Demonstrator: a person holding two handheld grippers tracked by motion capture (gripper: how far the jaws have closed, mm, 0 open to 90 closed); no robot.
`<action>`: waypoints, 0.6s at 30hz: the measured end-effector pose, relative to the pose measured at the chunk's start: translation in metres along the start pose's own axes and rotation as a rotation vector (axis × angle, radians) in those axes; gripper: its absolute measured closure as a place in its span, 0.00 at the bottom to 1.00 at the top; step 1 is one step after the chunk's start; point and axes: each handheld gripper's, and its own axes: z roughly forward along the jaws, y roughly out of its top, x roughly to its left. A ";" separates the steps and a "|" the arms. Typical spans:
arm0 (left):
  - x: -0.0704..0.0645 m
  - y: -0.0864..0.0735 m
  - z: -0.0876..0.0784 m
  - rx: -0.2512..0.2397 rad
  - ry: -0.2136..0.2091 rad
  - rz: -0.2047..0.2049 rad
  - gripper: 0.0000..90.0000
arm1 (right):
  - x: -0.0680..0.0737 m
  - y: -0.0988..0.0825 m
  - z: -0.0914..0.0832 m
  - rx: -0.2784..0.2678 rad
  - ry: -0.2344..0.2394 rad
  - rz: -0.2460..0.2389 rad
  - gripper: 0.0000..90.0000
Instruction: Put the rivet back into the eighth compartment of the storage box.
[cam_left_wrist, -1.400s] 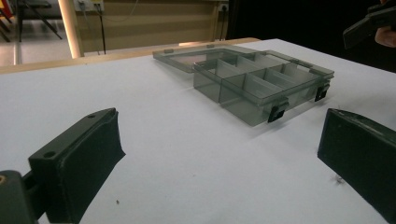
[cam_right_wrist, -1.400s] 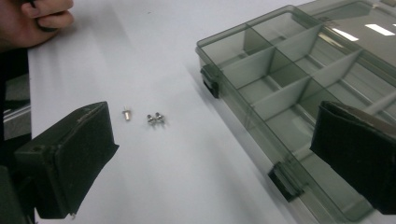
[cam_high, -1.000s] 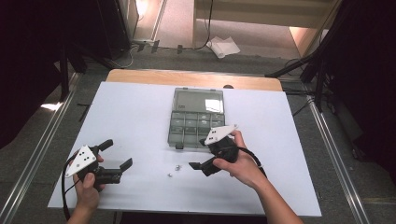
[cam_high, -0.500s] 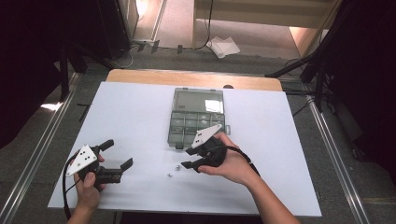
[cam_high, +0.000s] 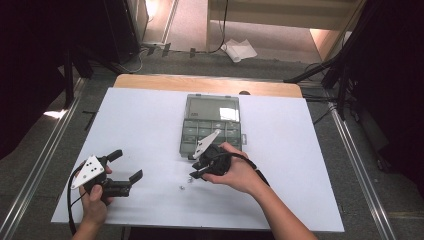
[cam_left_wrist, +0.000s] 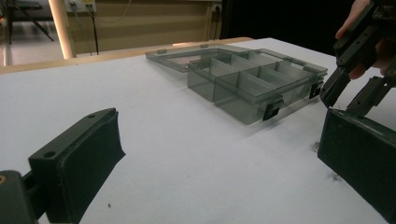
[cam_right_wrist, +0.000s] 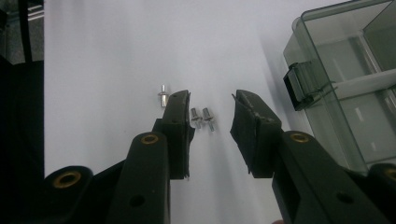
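Note:
A clear grey compartment box (cam_high: 212, 131) lies open mid-table, lid (cam_high: 212, 107) folded back; it also shows in the left gripper view (cam_left_wrist: 252, 84) and the right gripper view (cam_right_wrist: 345, 79). My right gripper (cam_high: 191, 167) points down at the white table just in front of the box. Its jaws have just been closing and still stand apart around two small metal screws (cam_right_wrist: 201, 117), not touching them. A third screw (cam_right_wrist: 162, 97) lies outside the left jaw. My left gripper (cam_high: 127, 165) rests open at the front left, nothing between its jaws (cam_left_wrist: 219, 135). The right gripper (cam_left_wrist: 343, 98) shows there too.
The white tabletop (cam_high: 140, 125) has bare room left of the box and along the front. A wooden strip (cam_high: 210, 82) runs along the far edge. Black stands and cables (cam_high: 330, 75) sit off the table at the right; crumpled paper (cam_high: 240, 49) lies on the floor beyond.
The right gripper has moved left and lower, from beside the box's front corner to over the loose screws, and its jaws have narrowed. The left gripper has stayed put.

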 end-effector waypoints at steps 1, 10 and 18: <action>0.000 0.000 0.000 -0.001 0.000 0.000 0.00 | -0.001 0.001 0.002 0.001 0.004 -0.006 0.78; 0.000 0.000 0.000 -0.002 -0.006 0.003 0.00 | 0.000 0.008 0.017 0.085 -0.003 -0.036 0.87; -0.001 0.000 0.000 -0.003 -0.010 0.006 0.00 | -0.003 0.011 0.027 0.104 0.015 -0.056 0.88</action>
